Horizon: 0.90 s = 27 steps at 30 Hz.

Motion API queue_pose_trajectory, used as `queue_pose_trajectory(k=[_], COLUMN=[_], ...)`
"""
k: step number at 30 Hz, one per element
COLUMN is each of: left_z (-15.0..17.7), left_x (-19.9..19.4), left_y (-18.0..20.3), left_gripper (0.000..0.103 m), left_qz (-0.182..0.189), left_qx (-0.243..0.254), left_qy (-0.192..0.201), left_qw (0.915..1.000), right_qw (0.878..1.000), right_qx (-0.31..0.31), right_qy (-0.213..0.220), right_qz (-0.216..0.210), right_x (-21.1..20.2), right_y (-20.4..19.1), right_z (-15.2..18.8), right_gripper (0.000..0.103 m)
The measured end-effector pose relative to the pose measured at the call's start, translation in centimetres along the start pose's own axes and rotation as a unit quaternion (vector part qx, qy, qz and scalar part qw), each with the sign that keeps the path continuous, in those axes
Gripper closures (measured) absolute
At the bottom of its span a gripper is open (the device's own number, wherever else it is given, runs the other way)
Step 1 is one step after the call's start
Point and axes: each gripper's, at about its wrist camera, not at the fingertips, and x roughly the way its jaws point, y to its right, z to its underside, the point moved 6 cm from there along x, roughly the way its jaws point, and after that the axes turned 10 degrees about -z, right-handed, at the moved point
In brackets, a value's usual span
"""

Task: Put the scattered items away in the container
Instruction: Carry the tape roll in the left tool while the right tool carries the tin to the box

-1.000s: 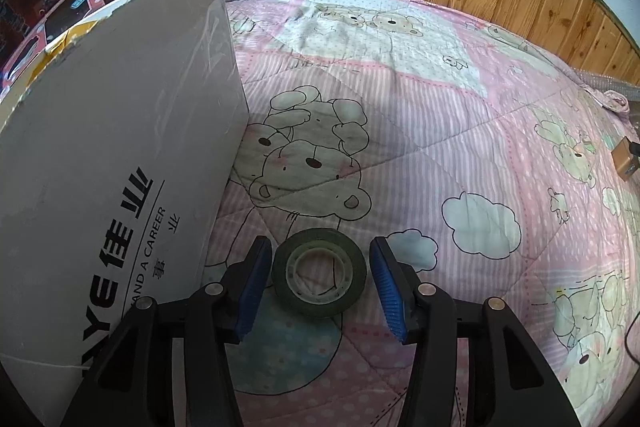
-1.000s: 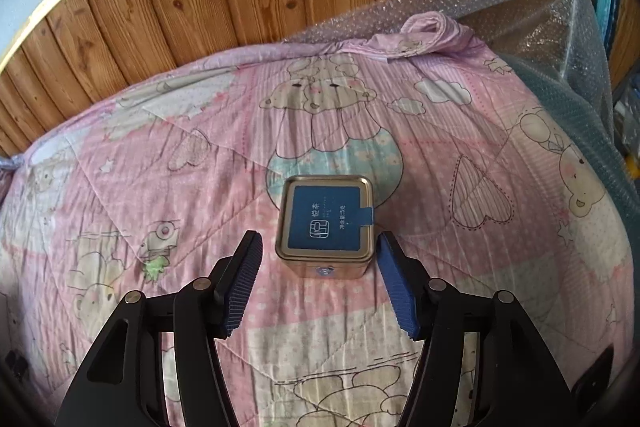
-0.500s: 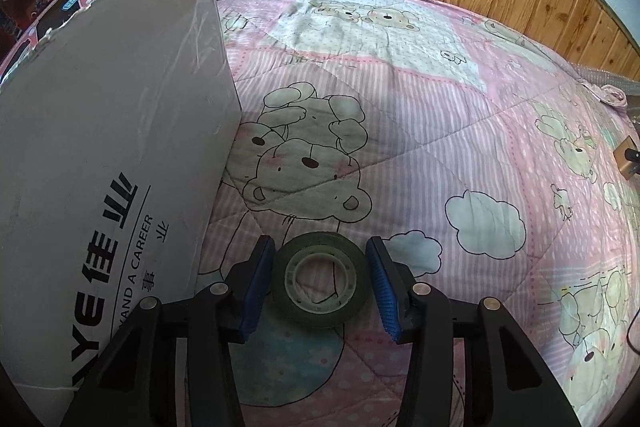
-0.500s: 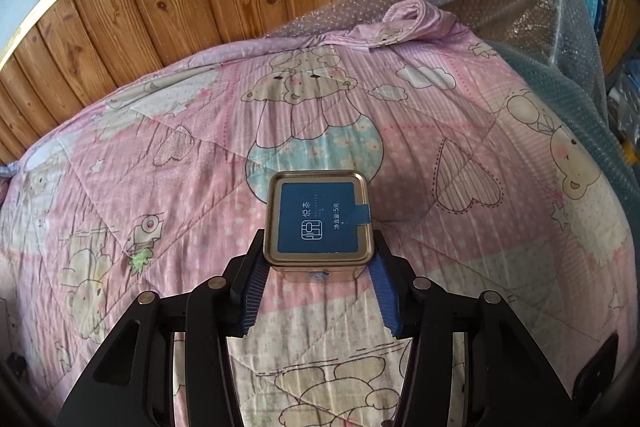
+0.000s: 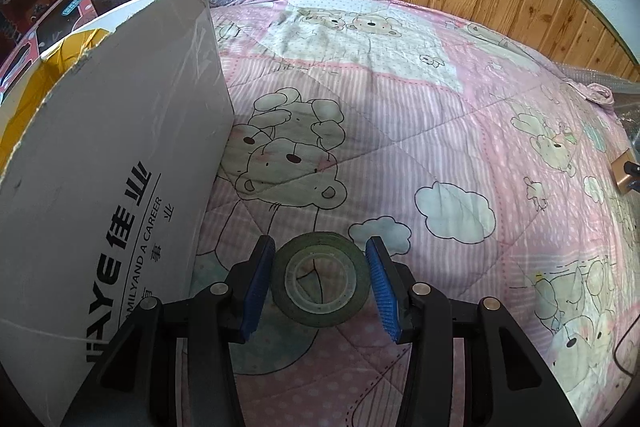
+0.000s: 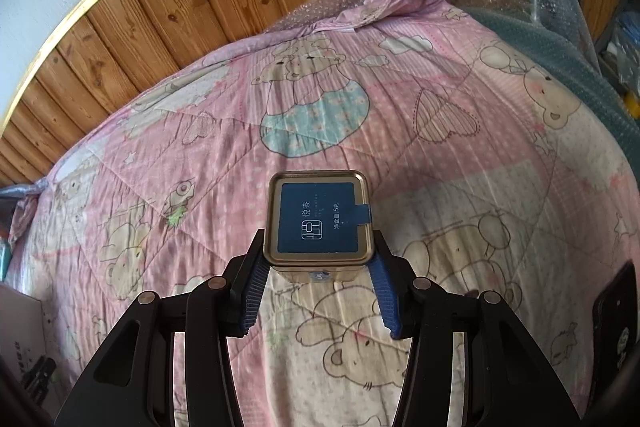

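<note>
While the tape roll [image 5: 320,279] lies flat on the pink bear quilt [image 5: 420,131], the left gripper [image 5: 318,283] has a blue pad against each side of it, pinching it. Just left of the tape stands the white cardboard box [image 5: 112,163], its open top showing yellow inside. Well to the right of the tape, the right gripper [image 6: 318,275] clamps a small square tin [image 6: 318,221] with a blue lid, raised above the quilt.
</note>
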Motion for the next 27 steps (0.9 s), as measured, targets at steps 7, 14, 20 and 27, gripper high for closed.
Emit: queue_pose_trajectory(k=[7,14,20,27], left_z=[0.9,1.8,2.7,3.7], left_x=[-2.4,-5.4,-7.8,-10.8], left_y=[0.2,-0.3,-1.1,-2.4], left_gripper=[0.055,0.055,0.055,0.055], left_qz=[0.017,0.034,0.039,0.045], left_qx=[0.004,0.005,0.005,0.000], left_qy=[0.005,0.017,0.024,0.032], left_qw=[0.9998,0.9993,0.9989,0.9985], right_qw=[1.000,0.999,0.999,0.998], right_qx=[0.015,0.022,0.011,-0.014], right_qy=[-0.004,-0.010,-0.015,-0.021], right_qz=[-0.016,-0.035,-0.047,-0.058], right_x=[-2.7,-5.3,-7.6,-10.1], right_y=[-1.4,-3.7,-6.1,-9.5], right_z=[3.5,7.4,10.1,13.3], right_gripper=[0.053,0.053,0.053,0.053])
